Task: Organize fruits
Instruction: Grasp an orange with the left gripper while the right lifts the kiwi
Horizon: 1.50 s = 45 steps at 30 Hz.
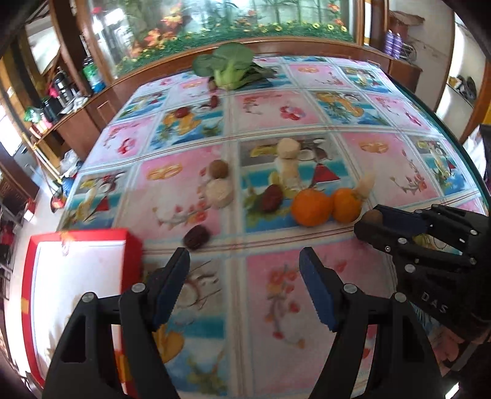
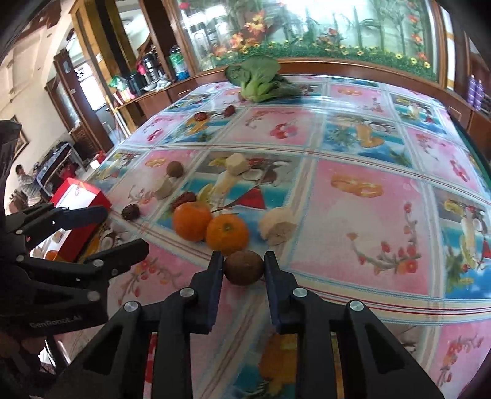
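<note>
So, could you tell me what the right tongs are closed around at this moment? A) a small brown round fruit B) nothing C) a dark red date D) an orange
A: in the right wrist view, the right tongs have a pad on each side of the small brown fruit, just in front of the two oranges.

The table carries a patterned plastic cloth. A leafy green vegetable lies near the far edge. Behind that edge stand a wooden cabinet with bottles and a flower mural.
</note>
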{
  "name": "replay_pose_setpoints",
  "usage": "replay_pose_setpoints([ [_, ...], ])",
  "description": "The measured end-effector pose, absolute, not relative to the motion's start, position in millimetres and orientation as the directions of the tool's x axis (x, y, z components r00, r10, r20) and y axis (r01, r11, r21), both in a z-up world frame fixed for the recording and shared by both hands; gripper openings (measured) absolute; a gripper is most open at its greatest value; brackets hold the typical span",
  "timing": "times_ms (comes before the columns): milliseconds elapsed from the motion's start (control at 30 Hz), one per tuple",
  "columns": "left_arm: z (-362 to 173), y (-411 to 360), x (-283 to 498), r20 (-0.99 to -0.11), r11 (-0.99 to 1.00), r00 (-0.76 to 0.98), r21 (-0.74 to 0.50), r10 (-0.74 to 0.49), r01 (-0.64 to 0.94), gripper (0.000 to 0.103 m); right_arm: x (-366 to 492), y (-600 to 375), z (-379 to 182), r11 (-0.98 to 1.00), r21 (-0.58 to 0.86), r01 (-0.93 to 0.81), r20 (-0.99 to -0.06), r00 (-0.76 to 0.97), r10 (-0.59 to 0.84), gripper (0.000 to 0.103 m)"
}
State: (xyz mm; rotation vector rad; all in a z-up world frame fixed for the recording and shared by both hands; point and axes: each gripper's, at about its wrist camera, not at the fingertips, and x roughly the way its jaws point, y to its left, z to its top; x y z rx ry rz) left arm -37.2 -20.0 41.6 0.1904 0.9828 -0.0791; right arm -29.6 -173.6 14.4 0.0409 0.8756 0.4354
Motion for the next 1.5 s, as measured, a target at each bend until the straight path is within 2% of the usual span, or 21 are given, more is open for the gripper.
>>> replay_pose_setpoints([
  [667, 19.0, -51.0, 5.0, -0.863, 0.972, 0.5, 0.05, -0.073, 0.228, 0.07, -20.8, -198.9, 14.1, 0.942, 0.253, -0.221, -0.749, 0.572, 0.335, 0.026],
  [900, 17.7, -39.4, 16.2, -0.843, 0.976, 0.514, -0.054, -0.158, 0.212, 0.066, -20.3, -199.5, 12.2, 0.946, 0.248, -0.211, -0.754, 0.571, 0.325, 0.026],
  [1100, 16.5, -38.2, 10.3, -0.828, 0.967, 0.516, -0.111, -0.217, 0.229, 0.052, -19.2, -200.2, 11.9, 0.947, 0.244, -0.21, -0.755, 0.572, 0.321, 0.026],
  [1233, 17.0, -41.1, 5.9, -0.821, 0.96, 0.515, -0.131, -0.245, 0.248, 0.037, -19.1, -200.8, 13.5, 0.944, 0.249, -0.217, -0.747, 0.577, 0.33, 0.026],
  [1500, 17.9, -34.9, -9.6, -0.821, 0.963, 0.516, -0.14, -0.242, 0.229, 0.037, -20.9, -198.5, 16.4, 0.925, 0.28, -0.255, -0.722, 0.579, 0.378, 0.026],
])
